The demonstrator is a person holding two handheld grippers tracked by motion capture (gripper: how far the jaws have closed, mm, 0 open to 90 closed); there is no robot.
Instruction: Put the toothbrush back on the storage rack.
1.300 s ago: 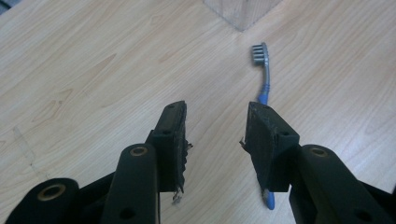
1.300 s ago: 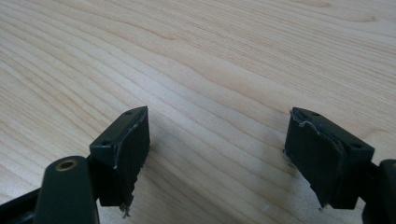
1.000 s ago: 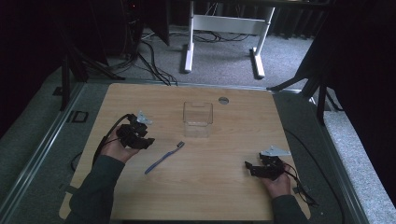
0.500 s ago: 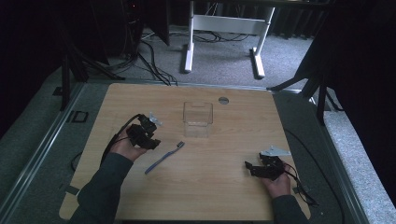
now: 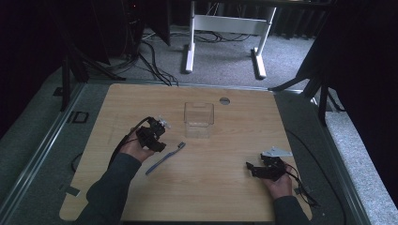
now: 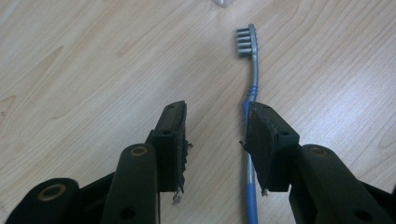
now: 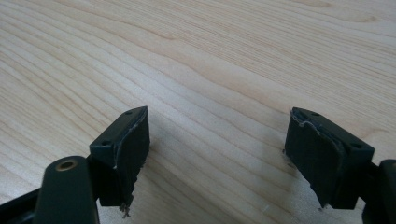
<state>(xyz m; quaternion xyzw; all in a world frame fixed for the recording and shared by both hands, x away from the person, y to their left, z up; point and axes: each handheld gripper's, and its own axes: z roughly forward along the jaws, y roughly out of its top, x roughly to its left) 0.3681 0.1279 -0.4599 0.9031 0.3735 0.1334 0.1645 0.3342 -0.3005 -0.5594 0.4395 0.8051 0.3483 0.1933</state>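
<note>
The left gripper's [image 6: 215,135] fingers [image 6: 172,135] are gaping beside the toothbrush [image 6: 252,84], whose handle is running along the right-hand finger, outside the gap. The right gripper [image 7: 217,144] is resting wide apart on the desk [image 5: 225,187], farther off.

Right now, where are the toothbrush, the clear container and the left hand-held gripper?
toothbrush [image 6: 253,65], left gripper view, on its grey neck below the bristles.
clear container [image 5: 199,119], high view, on its near wall.
left hand-held gripper [image 6: 215,133], left gripper view, midway between its open jaw tips.

One toothbrush [image 5: 165,158], one clear box [image 5: 199,119], two claws.
</note>
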